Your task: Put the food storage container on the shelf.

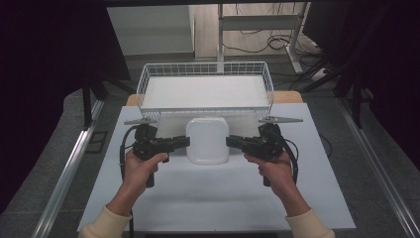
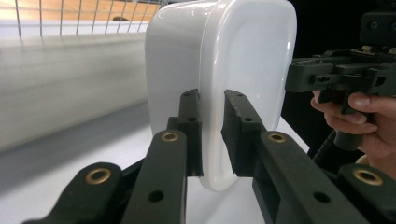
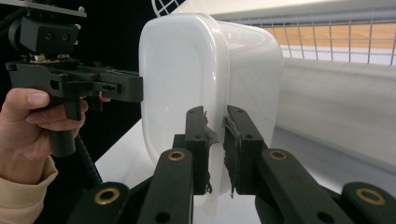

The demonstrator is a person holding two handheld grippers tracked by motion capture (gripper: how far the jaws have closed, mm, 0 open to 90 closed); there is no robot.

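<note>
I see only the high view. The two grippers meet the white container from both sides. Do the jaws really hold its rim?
Observer: Yes. In the left gripper view the left gripper pinches the white container's rim flange between its pads.
Operator: And the right one?
Observer: The right gripper clamps the opposite rim; its pads look torn and frayed.
Operator: Where does the container's opening face?
Observer: I cannot tell; the side walls hide it in both gripper views.
</note>
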